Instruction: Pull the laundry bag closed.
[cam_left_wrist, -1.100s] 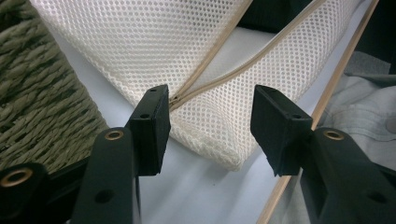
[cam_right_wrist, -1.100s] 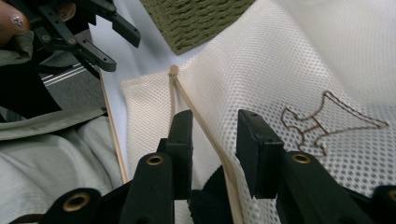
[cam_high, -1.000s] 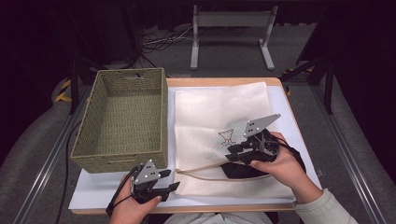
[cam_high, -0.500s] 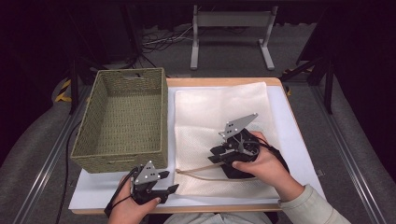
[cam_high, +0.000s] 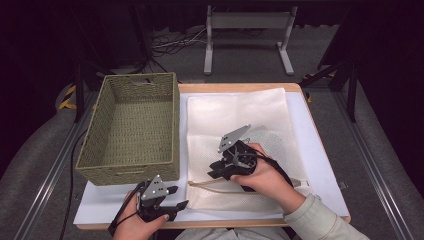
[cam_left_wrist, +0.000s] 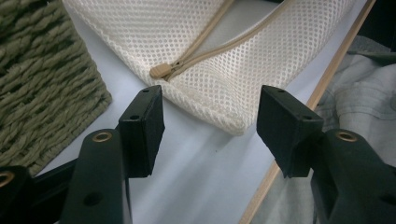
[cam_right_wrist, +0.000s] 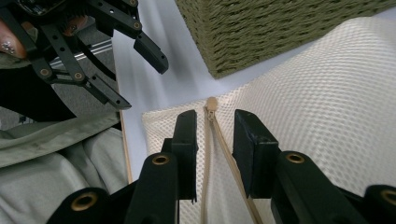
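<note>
- Since the earlier frames, the right gripper (cam_high: 216, 169) has travelled from about 3 o'clock on the mesh bag (cam_high: 235, 112) toward 7 o'clock, ending over the bag's near edge; its jaws have just been closing, with the zipper line between them. The left gripper (cam_high: 176, 197) has kept its spot at the table's near edge, its jaws just opening, nothing between them.
- High view: woven basket (cam_high: 131, 131) sits at 9 o'clock on the white table (cam_high: 320, 150), beside the mesh bag, which lies flat from centre to 1 o'clock. A tan zipper (cam_high: 220, 186) runs along the bag's near edge. The right gripper rests above it, held by a hand in a pale sleeve (cam_high: 320, 220). The left gripper sits at 7 o'clock, just below the basket's near wall.
- Left gripper view: left gripper (cam_left_wrist: 210, 123) jaws stand partly open, gripping nothing. Beyond them at 12 o'clock lies the mesh bag's corner (cam_left_wrist: 224, 93) with the zipper pull (cam_left_wrist: 161, 71); the basket (cam_left_wrist: 42, 88) is at 9 o'clock. Pads are clear of the bag.
- Right gripper view: right gripper (cam_right_wrist: 215, 128) jaws are fairly narrow, set either side of the zipper (cam_right_wrist: 210, 140), with gaps visible; pads do not press it. The pull (cam_right_wrist: 212, 102) lies at 12 o'clock just past the tips. The basket (cam_right_wrist: 280, 32) is at 1 o'clock, the left gripper (cam_right_wrist: 135, 70) at 10 o'clock.
</note>
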